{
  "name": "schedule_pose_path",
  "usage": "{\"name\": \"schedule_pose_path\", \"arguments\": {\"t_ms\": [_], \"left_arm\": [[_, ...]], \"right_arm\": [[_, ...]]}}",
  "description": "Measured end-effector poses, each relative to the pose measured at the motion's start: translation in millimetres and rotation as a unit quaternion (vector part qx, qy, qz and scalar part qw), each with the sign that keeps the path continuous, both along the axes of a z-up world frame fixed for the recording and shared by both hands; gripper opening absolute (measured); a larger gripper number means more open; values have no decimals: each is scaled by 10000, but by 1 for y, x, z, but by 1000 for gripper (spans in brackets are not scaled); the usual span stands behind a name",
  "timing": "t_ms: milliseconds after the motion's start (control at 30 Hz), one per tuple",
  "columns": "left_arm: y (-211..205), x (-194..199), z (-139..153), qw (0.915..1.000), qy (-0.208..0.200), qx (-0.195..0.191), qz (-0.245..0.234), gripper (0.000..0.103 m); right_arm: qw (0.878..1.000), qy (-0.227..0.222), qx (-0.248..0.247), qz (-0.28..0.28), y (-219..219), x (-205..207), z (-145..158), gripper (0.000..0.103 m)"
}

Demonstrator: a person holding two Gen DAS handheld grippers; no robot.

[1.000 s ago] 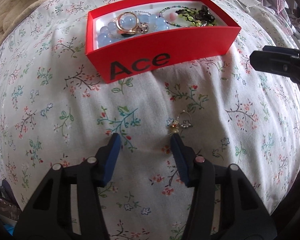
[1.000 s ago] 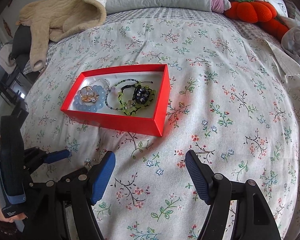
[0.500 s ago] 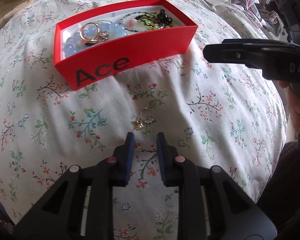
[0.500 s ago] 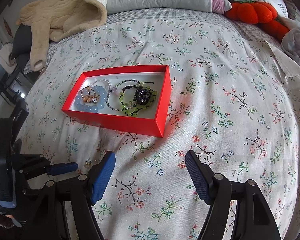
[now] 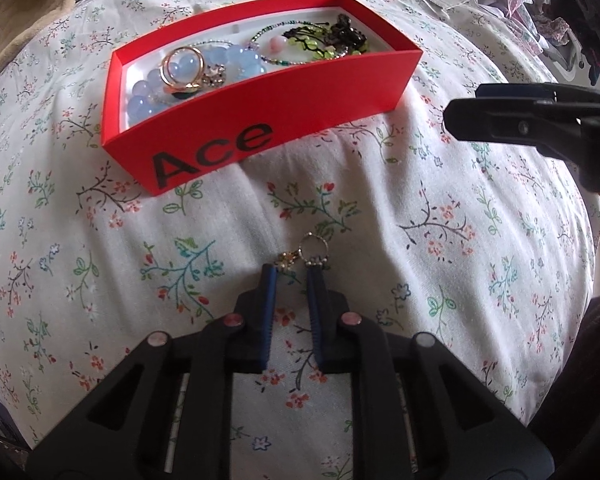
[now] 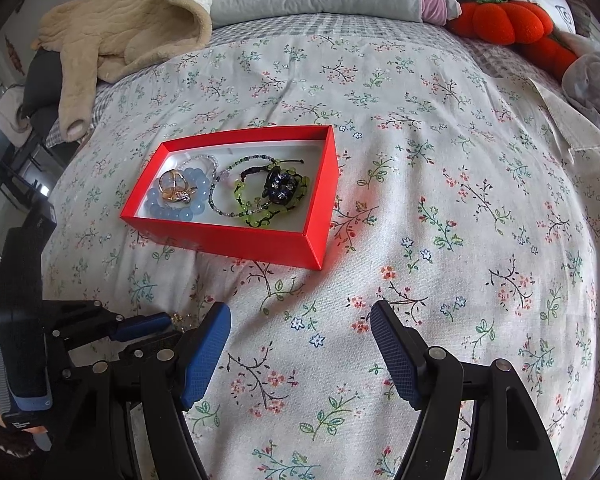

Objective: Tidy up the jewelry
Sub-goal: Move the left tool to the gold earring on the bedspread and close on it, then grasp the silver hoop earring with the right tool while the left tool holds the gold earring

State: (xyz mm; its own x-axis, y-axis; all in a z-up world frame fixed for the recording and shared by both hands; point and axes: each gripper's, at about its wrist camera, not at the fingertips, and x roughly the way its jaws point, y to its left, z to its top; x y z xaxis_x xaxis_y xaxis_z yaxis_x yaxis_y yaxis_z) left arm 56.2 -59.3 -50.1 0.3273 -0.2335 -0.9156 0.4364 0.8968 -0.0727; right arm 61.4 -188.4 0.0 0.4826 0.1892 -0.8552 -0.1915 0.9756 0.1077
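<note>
Fingertips of the left gripper (image 5: 293,271) are closing to a narrow gap just short of a small gold-and-silver earring (image 5: 305,257) lying on the floral bedspread (image 5: 440,240); the earring touches the tips at their far end, and whether the pads pinch any of it cannot be told. Beyond the earring, farther ahead of that gripper and slightly left, sits the red Ace box (image 5: 260,120), holding a pale blue bead bracelet (image 5: 236,60), a gold ring (image 5: 182,70) and a green bead bracelet (image 5: 320,42). The right gripper (image 6: 300,320) hovers over bare bedspread with its jaws wide and nothing between them, the box ahead of it to the left.
</note>
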Motion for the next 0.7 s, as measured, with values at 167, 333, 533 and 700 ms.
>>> {"name": "schedule_pose_path", "arguments": {"t_ms": [167,333,533,700], "left_arm": [[4,1,1,9999,-107,94,-3,18],[2,3,-1,9998,-151,76,-56,18],[12,4,1,9999,-75,-40,63,13],[25,4,9,9995,-92,-53,285,13]], "right_arm": [[10000,9,-5,0,1,0,0,74],[10000,13,-24,30,3,0,-1,74],[9999,30,-6,132,7,-1,-3,74],[9994,58,-1,338,19,-4,-8,74]]}}
